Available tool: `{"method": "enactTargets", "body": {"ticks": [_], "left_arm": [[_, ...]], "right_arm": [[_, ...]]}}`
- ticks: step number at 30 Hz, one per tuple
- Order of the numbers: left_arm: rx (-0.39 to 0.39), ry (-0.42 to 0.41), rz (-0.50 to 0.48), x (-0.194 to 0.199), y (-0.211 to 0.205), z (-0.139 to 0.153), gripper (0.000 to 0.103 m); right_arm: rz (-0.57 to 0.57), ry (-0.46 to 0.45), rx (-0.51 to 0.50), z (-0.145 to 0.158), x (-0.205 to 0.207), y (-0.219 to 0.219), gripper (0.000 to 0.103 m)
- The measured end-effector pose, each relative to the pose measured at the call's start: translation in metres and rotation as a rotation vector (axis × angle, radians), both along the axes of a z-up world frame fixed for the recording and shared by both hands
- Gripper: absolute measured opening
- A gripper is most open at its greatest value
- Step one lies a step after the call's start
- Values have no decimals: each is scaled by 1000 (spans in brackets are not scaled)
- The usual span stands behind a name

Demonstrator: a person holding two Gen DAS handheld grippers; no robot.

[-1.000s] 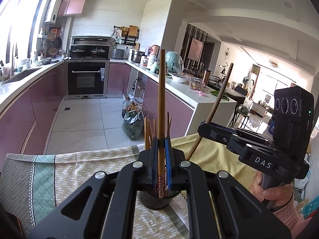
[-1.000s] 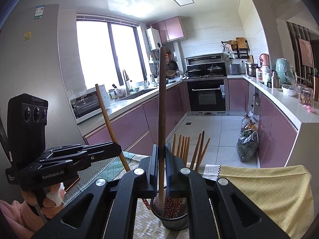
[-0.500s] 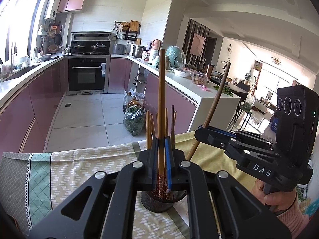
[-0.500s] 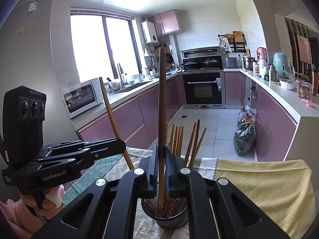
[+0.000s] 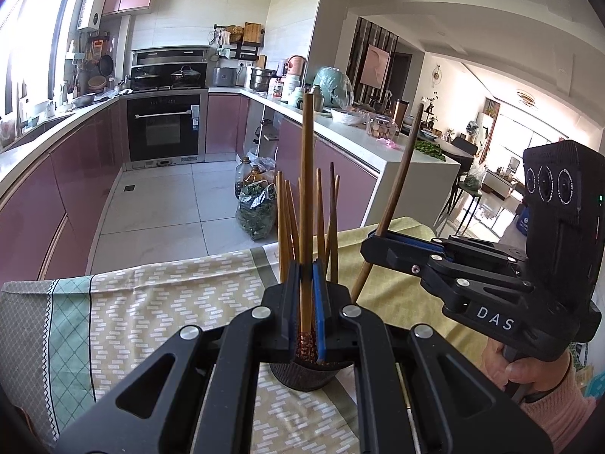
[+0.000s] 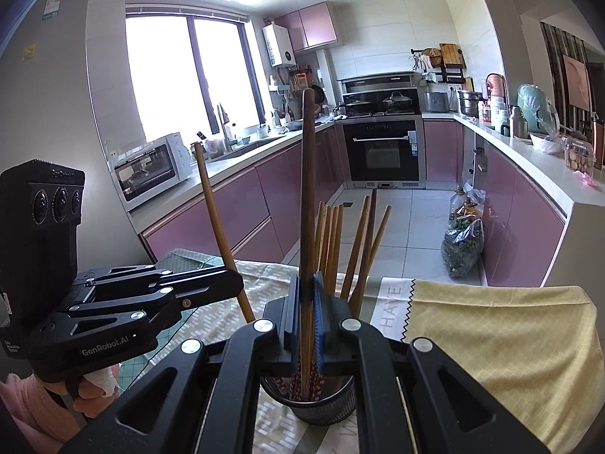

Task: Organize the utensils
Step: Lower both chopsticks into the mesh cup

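Each gripper's fingers (image 5: 322, 302) clamp one upright chopstick (image 5: 307, 189) — above the holder (image 5: 302, 372).

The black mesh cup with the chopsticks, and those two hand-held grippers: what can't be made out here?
- Mesh cup: base and front hidden by the right hand-held gripper in its view; mostly covered by the left hand-held gripper in the left view.
- Held chopstick: lower tip behind the blue pads.
- Second held chopstick: whether it touches the cup bottom.
- Table: near edge cut off.
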State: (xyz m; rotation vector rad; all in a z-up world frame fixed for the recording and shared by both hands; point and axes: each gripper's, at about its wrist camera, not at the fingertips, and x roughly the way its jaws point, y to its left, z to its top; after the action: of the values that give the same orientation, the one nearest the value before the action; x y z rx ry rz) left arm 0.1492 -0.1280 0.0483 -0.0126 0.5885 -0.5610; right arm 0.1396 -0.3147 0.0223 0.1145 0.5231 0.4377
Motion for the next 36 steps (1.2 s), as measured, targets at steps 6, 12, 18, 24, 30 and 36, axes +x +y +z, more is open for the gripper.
{"method": "enactTargets", "body": {"ticks": [6, 12, 18, 24, 30, 36], "left_arm": [[21, 23, -5, 3, -3, -9, 7], [34, 41, -7, 7, -3, -15, 7], [45, 53, -9, 9, -6, -21, 7], [46, 54, -8, 13, -6, -23, 7], [47, 62, 1, 19, -8, -25, 8], [44, 84, 8, 27, -10, -30, 8]], "right_arm": [[6, 29, -12, -11, 3, 4, 6], [12, 53, -20, -20, 7, 9, 6], [14, 73, -25, -25, 10, 12, 6], [5, 82, -20, -27, 14, 10, 6], [-6, 96, -4, -30, 21, 8, 6], [-9, 122, 22, -35, 28, 6, 6]]}}
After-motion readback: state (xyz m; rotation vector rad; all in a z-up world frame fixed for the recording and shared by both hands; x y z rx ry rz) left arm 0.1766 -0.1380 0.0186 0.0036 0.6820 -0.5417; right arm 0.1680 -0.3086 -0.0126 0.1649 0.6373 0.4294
